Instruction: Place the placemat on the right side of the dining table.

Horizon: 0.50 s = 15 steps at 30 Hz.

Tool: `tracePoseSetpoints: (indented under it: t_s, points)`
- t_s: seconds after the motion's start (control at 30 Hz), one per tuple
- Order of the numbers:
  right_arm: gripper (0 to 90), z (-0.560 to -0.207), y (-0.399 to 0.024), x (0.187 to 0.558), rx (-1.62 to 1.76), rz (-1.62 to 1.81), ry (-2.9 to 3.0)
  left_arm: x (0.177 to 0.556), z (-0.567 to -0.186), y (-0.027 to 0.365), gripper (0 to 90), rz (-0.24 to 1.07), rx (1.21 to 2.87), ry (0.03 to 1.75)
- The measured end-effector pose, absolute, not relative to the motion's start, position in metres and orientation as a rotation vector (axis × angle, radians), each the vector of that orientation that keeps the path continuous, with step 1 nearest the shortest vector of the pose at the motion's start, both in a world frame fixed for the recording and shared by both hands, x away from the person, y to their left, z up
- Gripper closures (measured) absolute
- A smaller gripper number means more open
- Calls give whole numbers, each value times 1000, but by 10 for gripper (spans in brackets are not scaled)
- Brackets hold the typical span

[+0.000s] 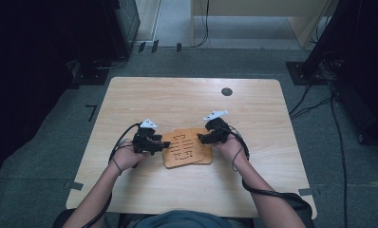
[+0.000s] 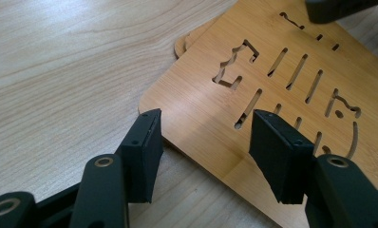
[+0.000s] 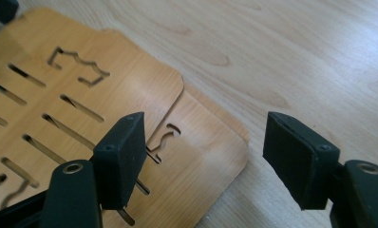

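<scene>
Wooden boards lie stacked near the middle of the table [image 1: 130,99], top board [image 2: 272,85] askew over the lower board [image 3: 201,156]. Left gripper [image 2: 203,142] clamps the top board's left corner; right gripper [image 3: 203,161] stands open over the lower board's right corner.

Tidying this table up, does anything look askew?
Yes: the top wooden board sits skewed on the lower board, leaving its corner sticking out, not flush. The left gripper straddles the top board's corner.
</scene>
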State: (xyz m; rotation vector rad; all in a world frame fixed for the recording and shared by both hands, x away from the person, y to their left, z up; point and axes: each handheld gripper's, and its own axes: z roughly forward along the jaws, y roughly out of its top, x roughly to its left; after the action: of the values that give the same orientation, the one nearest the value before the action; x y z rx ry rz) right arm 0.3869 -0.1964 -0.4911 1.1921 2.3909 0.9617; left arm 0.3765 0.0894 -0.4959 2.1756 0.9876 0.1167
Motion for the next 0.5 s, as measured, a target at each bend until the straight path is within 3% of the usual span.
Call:
tracePoseSetpoints:
  t_s: [0.37, 0.5]
  points:
    - [293, -483, -189, 381, 1121, 958, 2412, 376, -499, 89, 406, 116, 2192, 985]
    - [342, -481, -190, 382, 1176, 970, 2438, 376, -493, 90, 404, 134, 2163, 969]
